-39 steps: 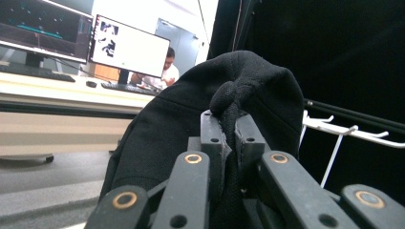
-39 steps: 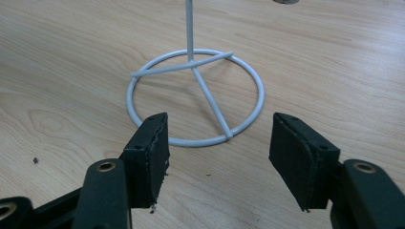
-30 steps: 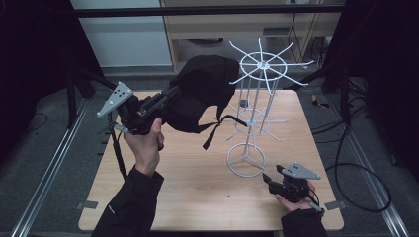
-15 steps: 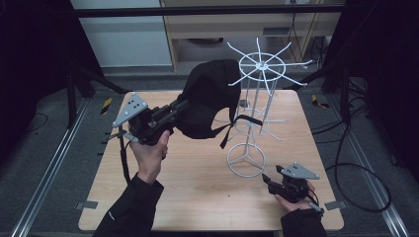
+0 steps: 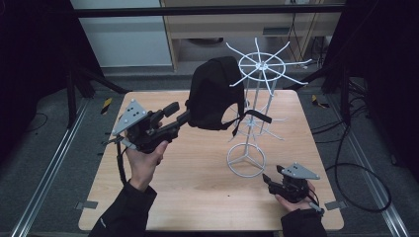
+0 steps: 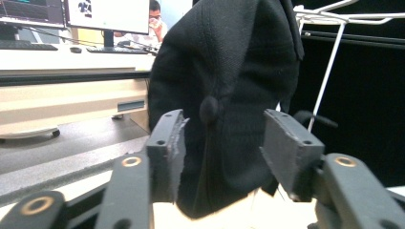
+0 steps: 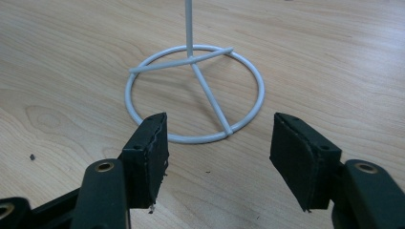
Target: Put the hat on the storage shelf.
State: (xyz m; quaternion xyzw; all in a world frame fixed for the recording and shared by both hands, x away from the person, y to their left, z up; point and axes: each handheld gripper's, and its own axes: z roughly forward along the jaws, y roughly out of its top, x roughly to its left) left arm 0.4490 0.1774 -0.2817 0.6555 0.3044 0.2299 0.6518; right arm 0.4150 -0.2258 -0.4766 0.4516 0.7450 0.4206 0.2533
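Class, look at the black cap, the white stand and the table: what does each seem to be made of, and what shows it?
Black cap: woven fabric, matt; a fine weave shows in the left gripper view. White stand: thin metal rod, probably coated, smooth with a slight sheen. Table: light wood or wood-look laminate; grain lines show.

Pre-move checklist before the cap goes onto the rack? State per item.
1. Left gripper has the black cap: cannot tell. In the left gripper view the jaws stand apart with the cap between them; contact on the pads is unclear.
2. Cap is off the table: ok, it is held up beside the rack.
3. White wire rack upright, round base flat on the wood: ok.
4. Right gripper steadying the base: not ok, its jaws are open and short of the ring.
5. Cap strap free of the lower rack arms: cannot tell, they overlap in the high view.
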